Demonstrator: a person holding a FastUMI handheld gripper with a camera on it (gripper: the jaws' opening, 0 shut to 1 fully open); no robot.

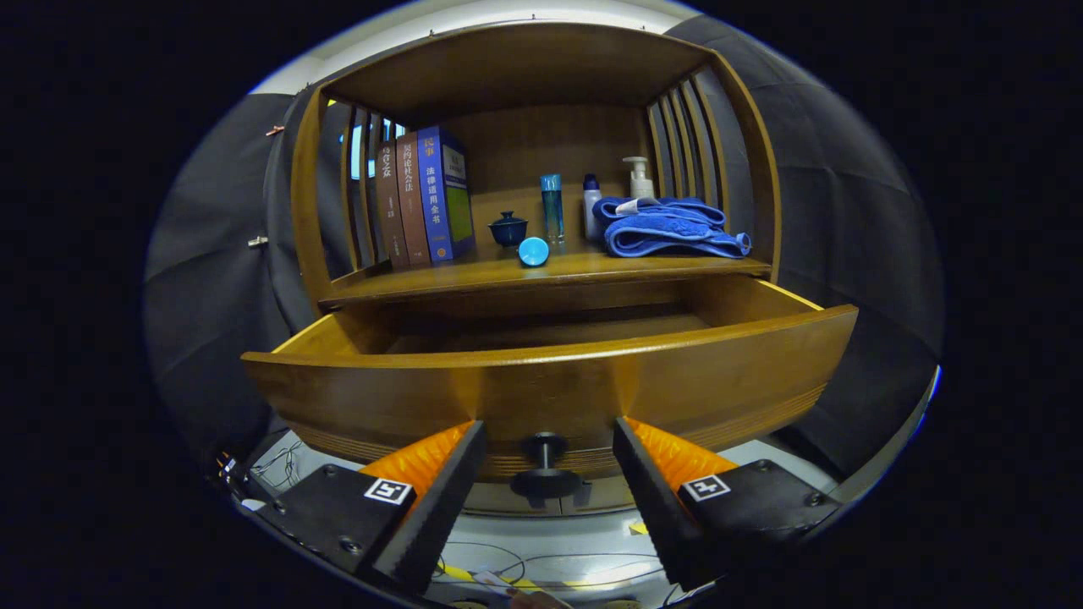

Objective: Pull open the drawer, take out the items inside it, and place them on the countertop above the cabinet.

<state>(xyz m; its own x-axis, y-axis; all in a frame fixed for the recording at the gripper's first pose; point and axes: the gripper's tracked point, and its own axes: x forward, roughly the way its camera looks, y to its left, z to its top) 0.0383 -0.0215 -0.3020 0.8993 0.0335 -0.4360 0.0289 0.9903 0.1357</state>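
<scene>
On the countertop (474,272), left to right: upright books (423,199), lidded cup (508,228), bottles (552,207), folded towel (668,228). Below, the drawer (550,381) stands pulled out, long axis left-right, front facing the gripper (548,436). Fingers spread wide, knob (544,474) between them, gripping nothing.

Printed matter: three upright books (420,199) on the countertop (550,269) above the open drawer (550,385). Blue spine (435,194): Chinese title in white, legible as 法律适用全书, with a red character block at the top. Middle brown spine (409,201): pale Chinese characters, partly legible. Left dark spine (388,207): characters too small to read. Gripper (548,452), fingers spread either side of the drawer knob (545,474): a square black-and-white marker tag (388,491) on each finger body, no lettering.
</scene>
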